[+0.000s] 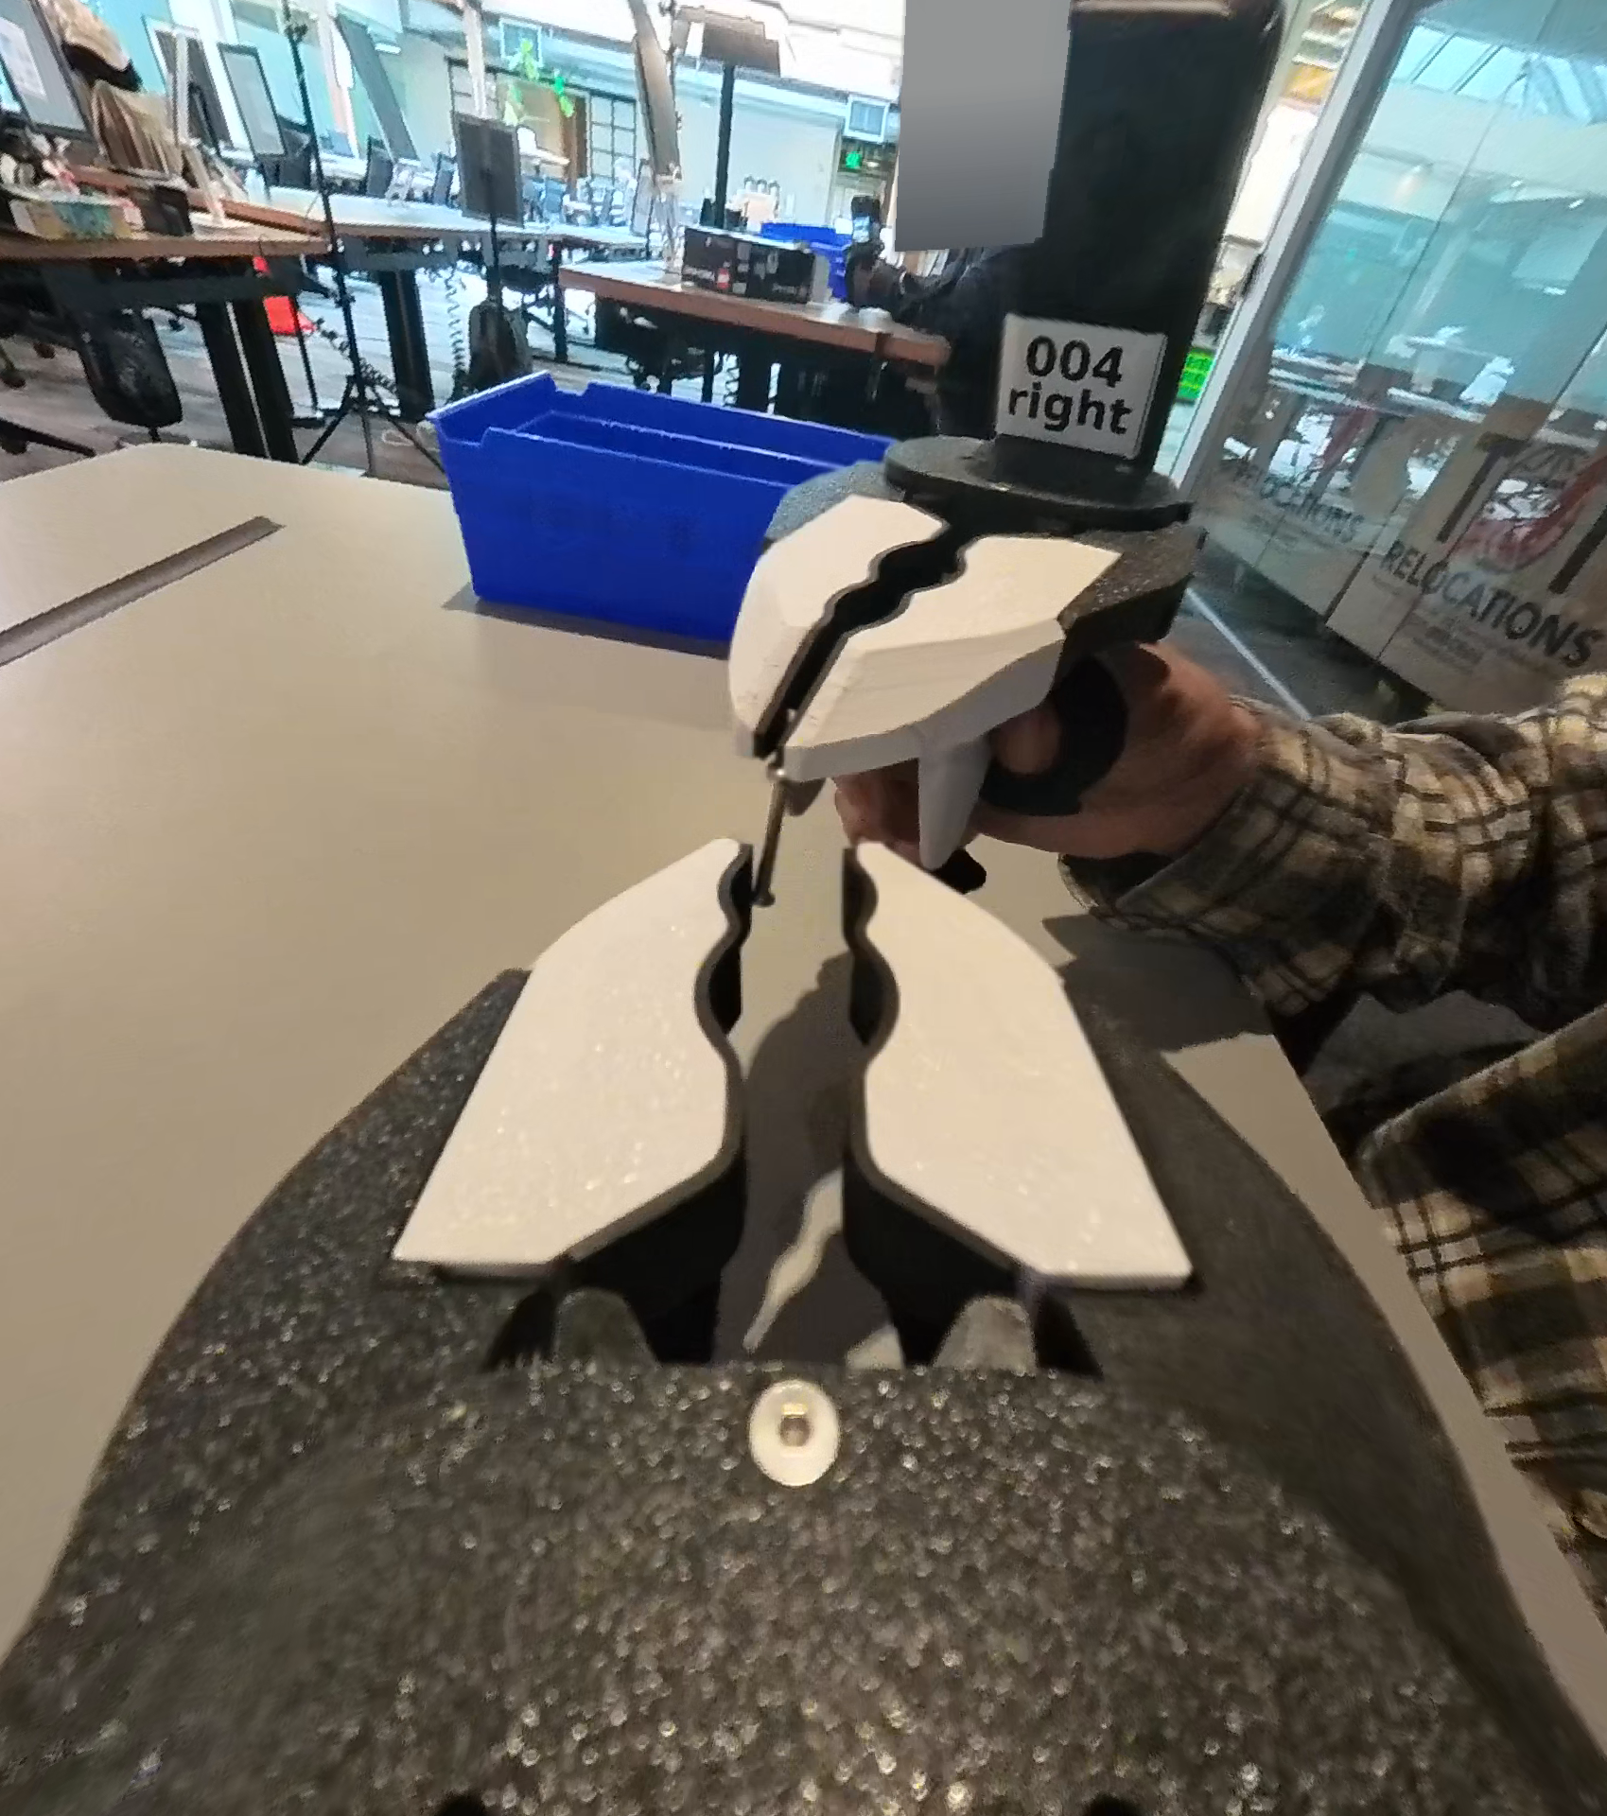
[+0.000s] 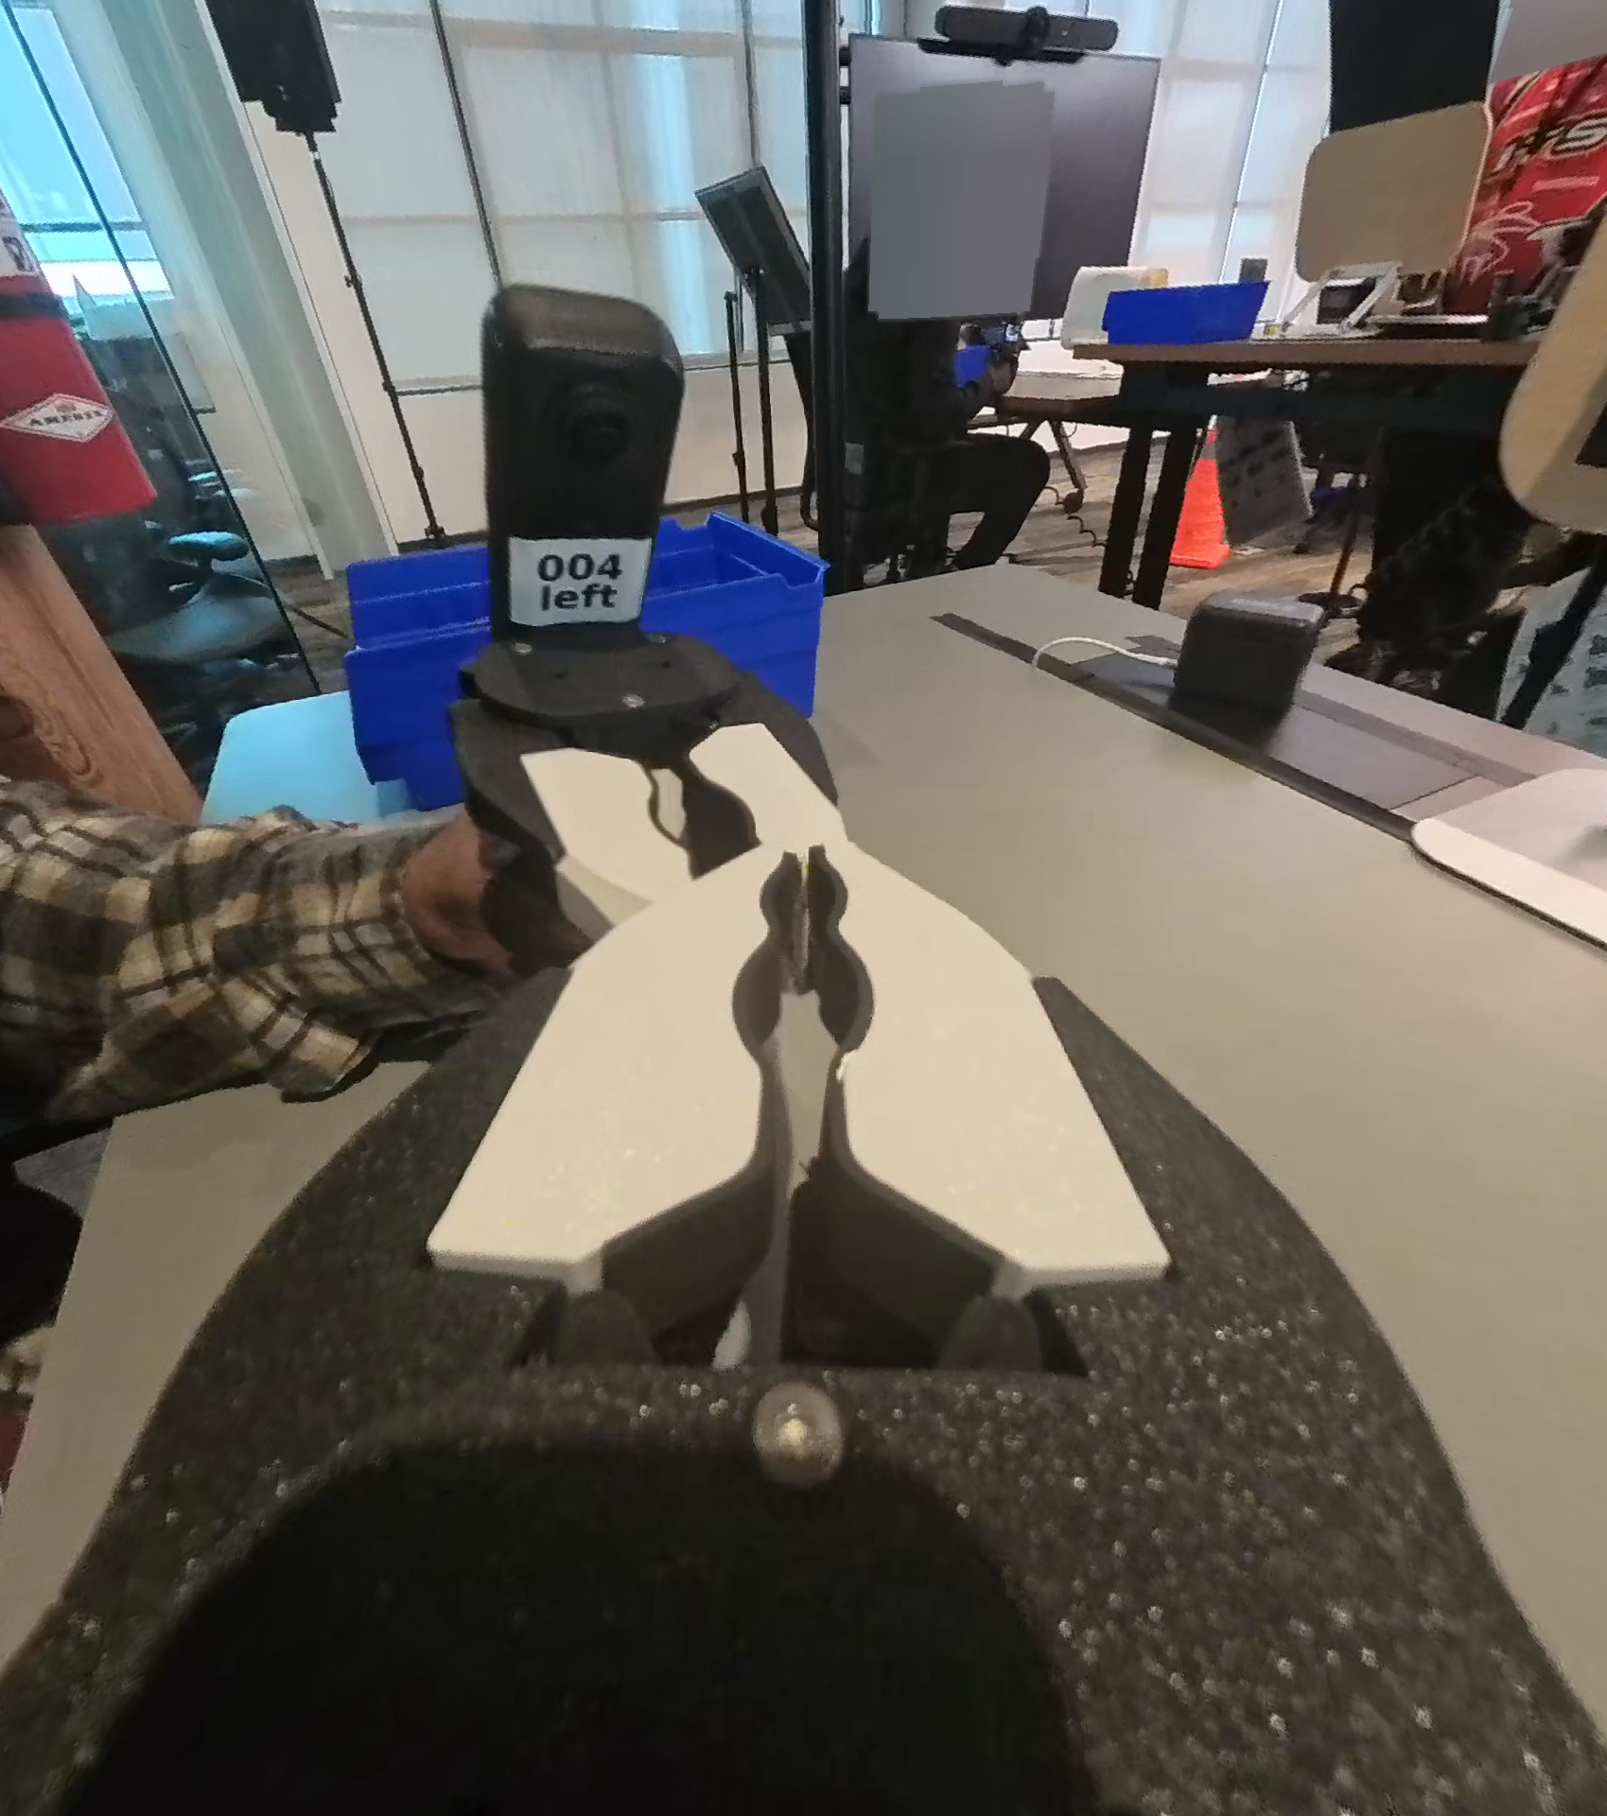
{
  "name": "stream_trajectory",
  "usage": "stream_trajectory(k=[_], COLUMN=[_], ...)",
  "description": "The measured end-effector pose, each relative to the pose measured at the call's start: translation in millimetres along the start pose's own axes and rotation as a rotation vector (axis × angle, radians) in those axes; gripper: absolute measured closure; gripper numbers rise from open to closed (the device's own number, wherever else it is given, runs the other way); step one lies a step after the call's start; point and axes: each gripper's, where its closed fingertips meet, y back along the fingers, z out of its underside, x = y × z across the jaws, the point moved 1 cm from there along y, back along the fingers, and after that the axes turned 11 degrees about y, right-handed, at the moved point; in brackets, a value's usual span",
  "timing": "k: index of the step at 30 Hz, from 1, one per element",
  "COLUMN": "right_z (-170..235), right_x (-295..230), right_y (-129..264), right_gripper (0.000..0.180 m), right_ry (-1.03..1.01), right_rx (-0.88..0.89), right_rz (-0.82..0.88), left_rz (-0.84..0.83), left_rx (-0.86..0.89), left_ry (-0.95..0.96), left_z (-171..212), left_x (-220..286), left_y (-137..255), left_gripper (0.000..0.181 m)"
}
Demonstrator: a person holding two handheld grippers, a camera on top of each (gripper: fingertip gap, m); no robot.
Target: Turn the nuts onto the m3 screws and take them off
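Observation:
In the left wrist view a thin dark M3 screw hangs nearly upright above the grey table. My right gripper comes in from above and is shut on the screw's upper end, where a small bright metal bit shows. My left gripper is open. The screw's lower end lies against the inner edge of the left gripper's left finger, and the other finger stands clear of it. In the right wrist view my right gripper is shut, the screw is hidden, and the left gripper is open just beyond it.
A blue bin stands at the table's far edge and also shows in the right wrist view. A small black box with a white cable and a white stand base sit to the right. Hands in plaid sleeves hold the grippers.

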Motion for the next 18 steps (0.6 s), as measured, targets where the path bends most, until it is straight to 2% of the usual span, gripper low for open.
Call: stream_trajectory(k=[4,6,7,13,18], right_z=[-0.7,-2.1,-4.1,-15.6,-31.4], right_x=[2.7,4.7,5.8,16.0,54.8], right_y=[11.5,18.3,22.2,47.9,112.4], right_gripper=[0.178,0.178,0.178,0.178,0.178], right_ry=[0.006,-0.007,-0.014,-0.062,-0.055], right_rx=[-0.028,-0.027,-0.016,0.04,-0.019], right_rz=[0.014,0.022,0.025,0.062,0.208], left_rz=[0.026,0.005,-0.006,-0.005,-0.034], left_rx=[0.011,0.003,-0.003,0.025,0.043], left_ry=[-0.039,-0.059,-0.065,-0.035,-0.01], left_z=[-1.3,0.5,2.0,-0.2,-2.7], left_x=[9.6,10.7,10.0,10.3,1.8], left_y=[-5.8,-10.1,-11.9,-12.6,-7.5], left_gripper=[0.146,0.124,0.121,0.11,0.109])
